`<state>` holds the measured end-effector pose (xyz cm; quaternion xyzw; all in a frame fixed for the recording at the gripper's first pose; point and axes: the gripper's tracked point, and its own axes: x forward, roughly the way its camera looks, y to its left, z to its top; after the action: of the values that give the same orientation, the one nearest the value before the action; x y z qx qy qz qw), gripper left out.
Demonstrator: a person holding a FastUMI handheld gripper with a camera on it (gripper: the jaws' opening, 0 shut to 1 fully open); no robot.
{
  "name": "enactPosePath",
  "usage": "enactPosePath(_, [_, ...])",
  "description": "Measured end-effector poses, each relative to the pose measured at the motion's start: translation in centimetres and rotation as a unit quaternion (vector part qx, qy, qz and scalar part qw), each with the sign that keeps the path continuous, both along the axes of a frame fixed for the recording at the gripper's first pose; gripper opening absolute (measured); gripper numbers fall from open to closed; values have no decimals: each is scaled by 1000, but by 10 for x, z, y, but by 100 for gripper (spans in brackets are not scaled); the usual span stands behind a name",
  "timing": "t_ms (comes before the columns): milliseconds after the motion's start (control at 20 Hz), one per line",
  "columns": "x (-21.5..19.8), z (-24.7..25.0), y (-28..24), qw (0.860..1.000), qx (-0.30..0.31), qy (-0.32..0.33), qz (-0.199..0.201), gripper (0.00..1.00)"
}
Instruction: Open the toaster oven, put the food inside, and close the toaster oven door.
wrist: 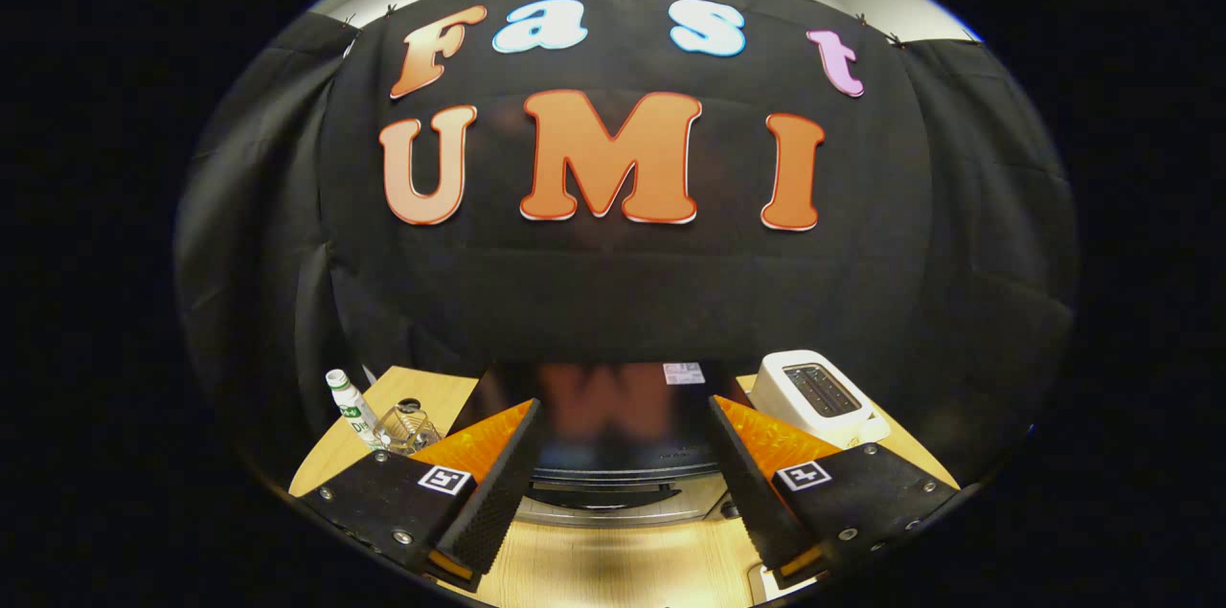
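Gripper view. The toaster oven (613, 436) stands just ahead of my fingers (493, 503), centred in the gap between them; its dark glossy top faces me and its pale front edge lies lower, nearest the fingertips. I cannot tell from here whether its door is open or closed. My gripper (623, 541) is spread wide, both fingers apart, each with an orange side and a black ridged pad; they hold nothing and touch nothing. A white toaster (814, 397) sits on the wooden surface (613, 570) just beyond my right finger, beside the oven. Beyond my left finger stand a white bottle (350, 407) with a green label and, touching or just beside it, a clear glass jar (407, 426).
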<state>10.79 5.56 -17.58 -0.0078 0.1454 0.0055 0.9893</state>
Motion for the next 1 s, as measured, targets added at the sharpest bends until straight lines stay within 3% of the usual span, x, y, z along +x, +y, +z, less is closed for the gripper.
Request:
enactPosePath(450, [33,-89,2,995,-13,101,-14,100])
enactPosePath(1000, [11,-99,6,993,14,115,1,100])
